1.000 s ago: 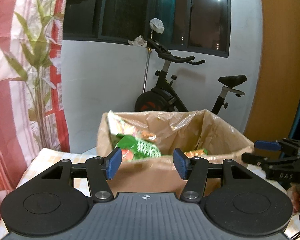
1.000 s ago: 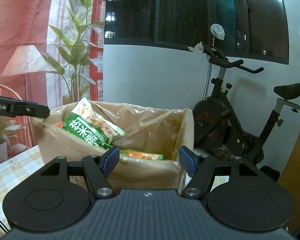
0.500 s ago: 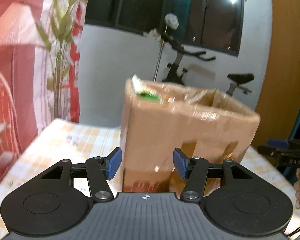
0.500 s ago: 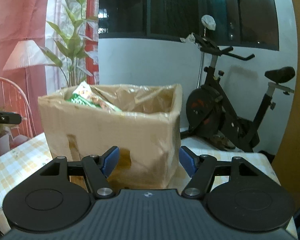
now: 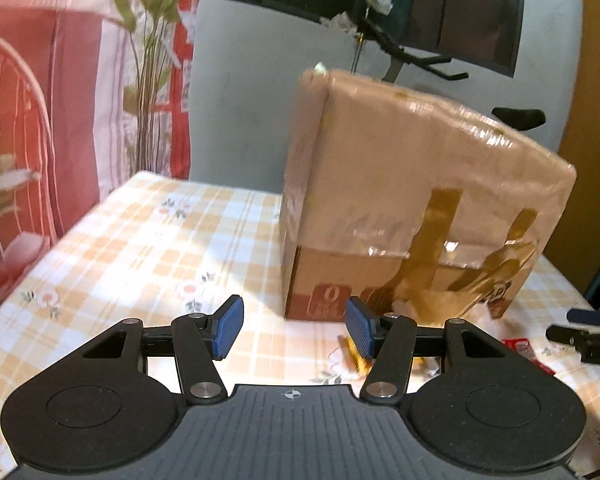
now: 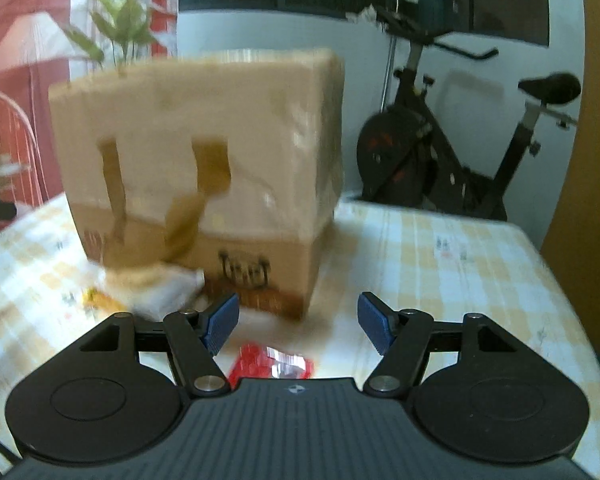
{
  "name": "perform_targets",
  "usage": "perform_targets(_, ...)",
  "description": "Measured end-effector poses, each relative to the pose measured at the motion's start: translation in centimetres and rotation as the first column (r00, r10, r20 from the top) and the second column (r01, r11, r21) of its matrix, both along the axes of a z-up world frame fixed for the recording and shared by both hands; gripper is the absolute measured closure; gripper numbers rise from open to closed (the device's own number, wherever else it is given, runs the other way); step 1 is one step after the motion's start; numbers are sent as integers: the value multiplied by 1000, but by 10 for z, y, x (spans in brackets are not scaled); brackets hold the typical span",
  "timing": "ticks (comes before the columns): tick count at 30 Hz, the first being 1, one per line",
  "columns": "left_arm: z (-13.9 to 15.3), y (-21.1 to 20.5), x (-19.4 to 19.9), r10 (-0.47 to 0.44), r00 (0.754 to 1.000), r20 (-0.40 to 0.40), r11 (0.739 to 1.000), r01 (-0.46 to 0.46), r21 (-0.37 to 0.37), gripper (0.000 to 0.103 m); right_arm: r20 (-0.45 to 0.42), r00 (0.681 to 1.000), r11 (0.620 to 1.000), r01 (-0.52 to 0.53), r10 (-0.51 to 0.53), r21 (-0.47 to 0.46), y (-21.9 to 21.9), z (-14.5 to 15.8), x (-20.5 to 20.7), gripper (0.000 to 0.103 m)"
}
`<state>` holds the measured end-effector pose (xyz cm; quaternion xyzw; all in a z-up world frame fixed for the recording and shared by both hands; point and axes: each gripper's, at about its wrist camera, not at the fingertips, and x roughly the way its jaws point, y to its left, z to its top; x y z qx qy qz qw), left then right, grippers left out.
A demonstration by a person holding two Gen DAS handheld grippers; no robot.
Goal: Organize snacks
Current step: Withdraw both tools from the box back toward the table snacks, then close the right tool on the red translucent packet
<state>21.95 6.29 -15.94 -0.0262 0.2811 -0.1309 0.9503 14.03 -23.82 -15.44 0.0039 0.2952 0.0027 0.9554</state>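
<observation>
A tall cardboard box [image 5: 412,208] wrapped in tape stands on the checked tablecloth [image 5: 140,248]; it also shows in the right wrist view [image 6: 204,168]. Its inside is hidden from here. My left gripper [image 5: 294,330] is open and empty, low over the table in front of the box's left corner. A yellow snack packet [image 5: 356,356] lies just behind its right finger. My right gripper [image 6: 298,326] is open and empty, with a red snack packet [image 6: 272,366] on the table beneath it. A pale packet [image 6: 160,292] and a yellow one [image 6: 100,300] lie by the box's foot.
An exercise bike [image 6: 460,152] stands behind the table on the right. A plant [image 5: 148,64] and a red curtain [image 5: 60,100] are at the left. The right gripper shows at the left wrist view's right edge [image 5: 588,336], near a red packet [image 5: 524,350].
Both grippers have dropped from above the box's open top to table level in front of it. The snacks inside the box are now out of sight; loose packets on the table have come into view.
</observation>
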Motion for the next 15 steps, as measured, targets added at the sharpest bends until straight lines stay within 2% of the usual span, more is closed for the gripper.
perform_targets(9, -18, -8, 0, -24, 998, -51, 1000, 24, 2, 45, -154, 988, 999, 10, -3, 44, 14, -38, 0, 34)
perform_targets(15, -29, -20, -2, -59, 995, -85, 998, 60, 5, 45, -157, 988, 1000, 4, -2, 17, 22, -45, 3, 32)
